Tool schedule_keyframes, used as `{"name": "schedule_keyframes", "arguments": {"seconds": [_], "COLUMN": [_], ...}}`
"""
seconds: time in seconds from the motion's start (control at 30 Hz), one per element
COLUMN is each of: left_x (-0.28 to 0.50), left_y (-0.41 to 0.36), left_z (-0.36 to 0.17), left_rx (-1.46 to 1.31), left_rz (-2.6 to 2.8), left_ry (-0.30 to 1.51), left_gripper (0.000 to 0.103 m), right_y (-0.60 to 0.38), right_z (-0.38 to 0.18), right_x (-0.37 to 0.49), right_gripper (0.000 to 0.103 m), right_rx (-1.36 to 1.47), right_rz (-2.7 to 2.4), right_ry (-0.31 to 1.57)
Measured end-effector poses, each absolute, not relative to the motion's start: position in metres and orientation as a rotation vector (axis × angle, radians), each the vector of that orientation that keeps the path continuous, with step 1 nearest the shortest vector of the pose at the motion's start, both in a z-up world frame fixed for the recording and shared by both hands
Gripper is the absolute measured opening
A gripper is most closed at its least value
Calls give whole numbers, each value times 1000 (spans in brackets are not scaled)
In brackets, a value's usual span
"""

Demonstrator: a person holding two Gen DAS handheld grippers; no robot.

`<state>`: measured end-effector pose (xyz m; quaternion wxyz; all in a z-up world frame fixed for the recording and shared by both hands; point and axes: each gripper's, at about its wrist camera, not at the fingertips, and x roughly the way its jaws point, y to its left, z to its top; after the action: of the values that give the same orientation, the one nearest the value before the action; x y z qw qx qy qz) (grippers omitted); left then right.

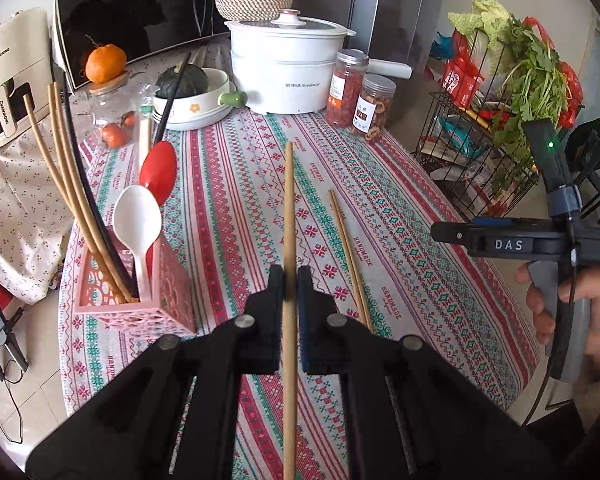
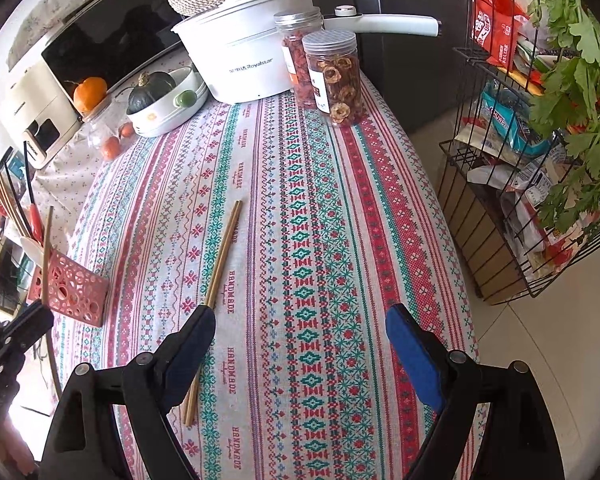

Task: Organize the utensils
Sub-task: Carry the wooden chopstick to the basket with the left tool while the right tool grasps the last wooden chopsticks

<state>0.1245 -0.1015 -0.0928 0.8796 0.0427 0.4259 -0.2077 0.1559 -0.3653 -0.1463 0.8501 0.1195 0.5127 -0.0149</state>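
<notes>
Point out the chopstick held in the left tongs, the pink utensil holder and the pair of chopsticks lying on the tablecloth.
held chopstick (image 1: 288, 216), left wrist view, mid-shaft above the pads.
pink utensil holder (image 1: 172, 286), left wrist view, right side wall.
pair of chopsticks (image 2: 224, 256), right wrist view, middle of the pair.

Held chopstick (image 1: 289, 208) – lower end cut off by frame edge.

Utensil holder (image 1: 140, 300) left on table (image 1: 420, 240); chopstick pair (image 1: 350, 256) right of it; pot (image 1: 284, 68) behind.

left gripper (image 1: 291, 280): black frame, silver screws | right gripper (image 2: 300, 336): blue pads, "DAS" label, green light, black cable
</notes>
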Motion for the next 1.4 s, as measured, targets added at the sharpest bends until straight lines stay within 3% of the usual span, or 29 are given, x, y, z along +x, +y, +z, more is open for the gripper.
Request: {"name": "schedule_keyframes", "arguments": {"seconds": [0.37, 0.63, 0.73, 0.8, 0.83, 0.9, 0.97, 1.17, 1.4], "left_x": [108, 107, 106, 106, 107, 107, 107, 103, 95], "left_y": [-31, 3, 10, 15, 17, 20, 21, 27, 35], "left_z": [-58, -56, -57, -57, -56, -55, -53, -41, -21], "left_rx": [-62, -123, -120, -120, -119, -121, -126, -151, -145], "left_rz": [-415, -377, -372, -369, -367, -363, -358, -343, -294], "left_ry": [679, 649, 647, 645, 643, 638, 629, 589, 470], "left_gripper": [8, 8, 8, 8, 8, 8, 8, 8, 8], "right_y": [-326, -284, -270, -263, -262, -257, -255, -255, -259], "right_z": [-164, -179, -188, -201, -210, -209, -210, -201, -149], "right_x": [197, 232, 240, 245, 246, 247, 249, 248, 223], "right_gripper": [88, 70, 60, 38, 34, 17, 11, 9, 9], "right_rx": [252, 201, 152, 134, 141, 108, 105, 135, 178], "right_rz": [-52, -19, -17, -27, -33, -37, -30, -3, 76], "right_ry": [1117, 1165, 1195, 1248, 1290, 1276, 1280, 1253, 1102]}}
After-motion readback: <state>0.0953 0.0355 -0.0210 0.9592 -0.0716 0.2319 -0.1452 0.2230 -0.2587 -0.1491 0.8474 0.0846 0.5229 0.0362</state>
